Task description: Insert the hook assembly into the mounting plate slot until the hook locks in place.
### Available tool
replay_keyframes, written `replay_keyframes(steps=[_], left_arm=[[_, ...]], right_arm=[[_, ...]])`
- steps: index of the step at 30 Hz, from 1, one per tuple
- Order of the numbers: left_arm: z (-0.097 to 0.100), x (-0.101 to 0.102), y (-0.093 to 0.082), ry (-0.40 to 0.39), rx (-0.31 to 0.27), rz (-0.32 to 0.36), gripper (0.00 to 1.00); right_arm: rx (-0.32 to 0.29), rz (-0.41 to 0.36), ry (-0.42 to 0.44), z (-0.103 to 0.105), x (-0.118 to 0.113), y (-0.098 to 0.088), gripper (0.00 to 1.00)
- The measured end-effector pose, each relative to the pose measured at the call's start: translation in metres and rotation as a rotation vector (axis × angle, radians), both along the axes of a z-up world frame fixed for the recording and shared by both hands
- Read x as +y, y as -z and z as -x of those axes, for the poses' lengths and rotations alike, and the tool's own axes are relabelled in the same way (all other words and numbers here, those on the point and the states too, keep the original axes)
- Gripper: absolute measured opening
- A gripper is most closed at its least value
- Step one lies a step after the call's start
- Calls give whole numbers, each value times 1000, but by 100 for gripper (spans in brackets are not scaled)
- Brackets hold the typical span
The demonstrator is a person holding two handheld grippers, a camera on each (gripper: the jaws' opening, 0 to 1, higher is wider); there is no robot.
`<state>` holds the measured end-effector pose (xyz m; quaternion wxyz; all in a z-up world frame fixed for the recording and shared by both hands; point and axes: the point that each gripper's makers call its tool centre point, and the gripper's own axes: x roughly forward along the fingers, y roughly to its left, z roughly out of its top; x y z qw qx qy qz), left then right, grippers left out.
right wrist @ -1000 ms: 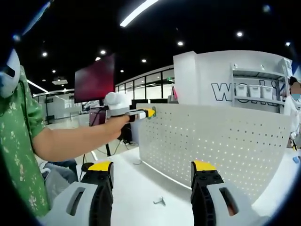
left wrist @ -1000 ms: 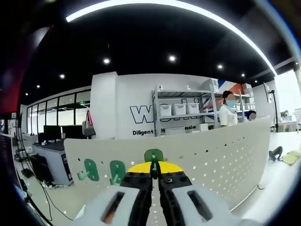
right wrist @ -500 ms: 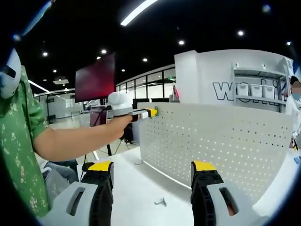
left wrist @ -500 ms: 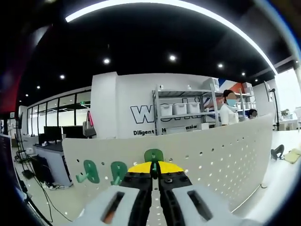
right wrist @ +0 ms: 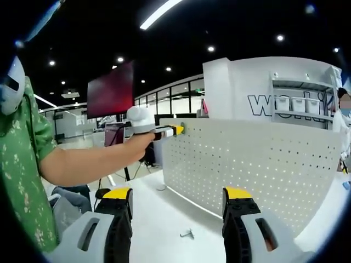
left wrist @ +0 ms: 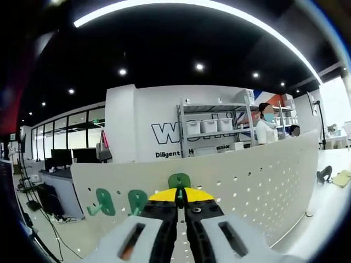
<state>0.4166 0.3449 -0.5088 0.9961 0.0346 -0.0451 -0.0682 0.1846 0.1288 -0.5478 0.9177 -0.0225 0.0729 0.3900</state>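
My left gripper [left wrist: 178, 193] is shut on a green hook [left wrist: 179, 181], which it holds against the white perforated mounting plate [left wrist: 258, 181]. Two more green hooks [left wrist: 104, 201] [left wrist: 136, 200] hang on the plate to its left. In the right gripper view, a person's arm [right wrist: 93, 161] holds the left gripper [right wrist: 174, 130] at the upper left corner of the plate [right wrist: 247, 159]. My right gripper [right wrist: 177, 194] is open and holds nothing, well back from the plate and above the white table.
A small metal hook [right wrist: 187, 234] lies on the white table [right wrist: 159, 219] in front of the plate. A red screen [right wrist: 111, 90] hangs behind the arm. Shelves with white bins [left wrist: 208, 127] and people stand beyond the plate.
In the right gripper view, the left gripper has edged slightly to the right along the plate's top corner. The right gripper stays open and still.
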Motion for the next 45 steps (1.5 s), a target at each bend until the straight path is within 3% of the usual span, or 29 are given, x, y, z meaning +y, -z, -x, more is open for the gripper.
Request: replay_keyframes(steps=[21,45], left_arm=[[-6,2,6,-3,7,-19,3],[-4,3,15,-10,28,-31,3]], right_arm=[[-8,-2,-3,1,0,-3,67],[-53,26,-15,11,3,-22,68]])
